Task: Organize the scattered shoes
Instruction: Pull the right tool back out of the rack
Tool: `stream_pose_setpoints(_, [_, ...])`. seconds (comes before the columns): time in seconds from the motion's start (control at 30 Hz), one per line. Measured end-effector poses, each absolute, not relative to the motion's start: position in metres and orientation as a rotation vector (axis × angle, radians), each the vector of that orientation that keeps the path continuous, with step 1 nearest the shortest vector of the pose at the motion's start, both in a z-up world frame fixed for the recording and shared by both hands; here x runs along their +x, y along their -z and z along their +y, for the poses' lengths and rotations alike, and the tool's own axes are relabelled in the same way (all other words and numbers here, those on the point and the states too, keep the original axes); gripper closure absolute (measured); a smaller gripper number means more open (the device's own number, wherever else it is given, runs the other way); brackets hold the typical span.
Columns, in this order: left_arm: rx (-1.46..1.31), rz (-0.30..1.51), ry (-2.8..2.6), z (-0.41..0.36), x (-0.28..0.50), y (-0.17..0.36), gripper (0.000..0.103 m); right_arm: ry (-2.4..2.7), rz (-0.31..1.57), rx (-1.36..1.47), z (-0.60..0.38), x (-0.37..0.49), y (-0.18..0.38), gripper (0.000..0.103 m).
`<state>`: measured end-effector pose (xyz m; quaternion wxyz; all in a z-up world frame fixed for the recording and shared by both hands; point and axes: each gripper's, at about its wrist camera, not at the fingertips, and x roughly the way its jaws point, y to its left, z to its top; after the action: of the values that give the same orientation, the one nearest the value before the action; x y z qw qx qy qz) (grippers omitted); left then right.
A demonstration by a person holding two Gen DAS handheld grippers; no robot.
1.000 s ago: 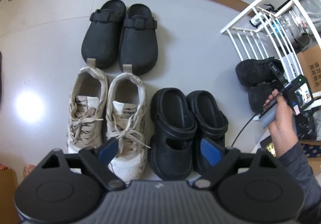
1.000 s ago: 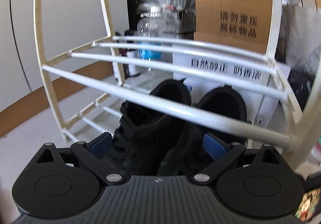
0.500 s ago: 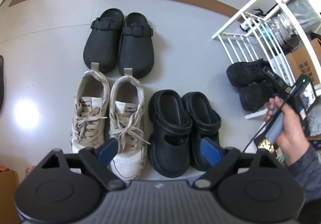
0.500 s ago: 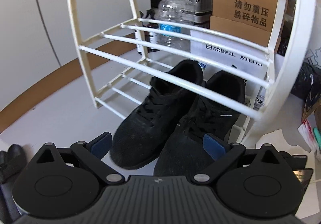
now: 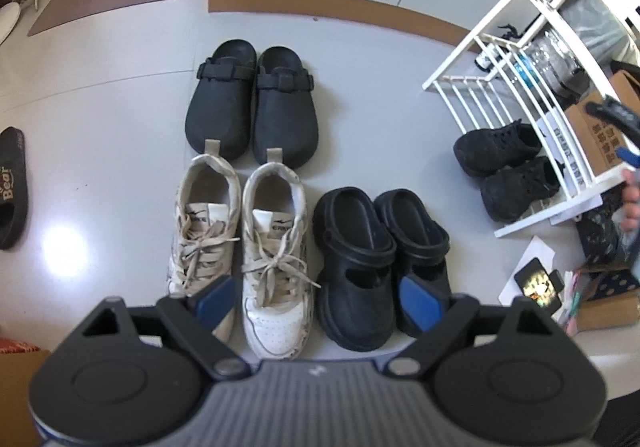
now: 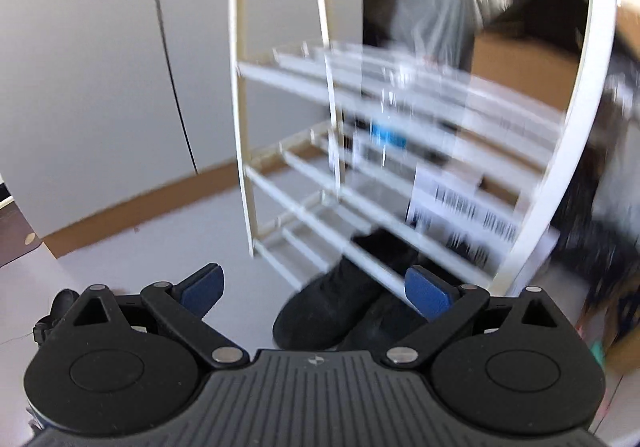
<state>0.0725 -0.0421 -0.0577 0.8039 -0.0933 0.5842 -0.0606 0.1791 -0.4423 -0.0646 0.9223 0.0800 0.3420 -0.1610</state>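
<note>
Now three pairs wait on the floor, one pair on the rack.
The left gripper (image 5: 318, 297), jaws spread wide and empty, hangs over the beige lace-up sneakers (image 5: 240, 243) and the chunky black rubber sandals (image 5: 378, 259), whose long axes run straight away from its fingers, toes nearest; the black strapped clogs (image 5: 252, 107) lie beyond. The right gripper (image 6: 316, 293), also wide and empty, faces the white slatted shoe rack (image 6: 284, 195), where black mesh trainers (image 6: 332, 307) sit at its lowest front edge.

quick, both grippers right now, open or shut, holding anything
Left gripper: open, nothing between its pads, above the white sneakers and black clogs.
Right gripper: open, empty, in front of the white shoe rack.
</note>
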Motion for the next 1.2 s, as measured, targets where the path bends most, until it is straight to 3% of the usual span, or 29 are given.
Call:
stream_pose_setpoints(0.27, [-0.184, 1.224, 0.151, -0.042, 0.065, 0.047, 0.01, 0.324, 0.713, 0.166, -0.433, 0.151, 0.024, 0.003])
stream_pose_setpoints(0.57, [-0.124, 1.224, 0.18, -0.051, 0.058, 0.044, 0.009, 0.325, 0.778, 0.351, -0.456, 0.113, 0.017, 0.003])
stream_pose_setpoints(1.2, [-0.165, 1.208, 0.154, -0.029, 0.058, 0.035, 0.008, 0.142, 0.914, 0.272, -0.391, 0.077, 0.029, 0.003])
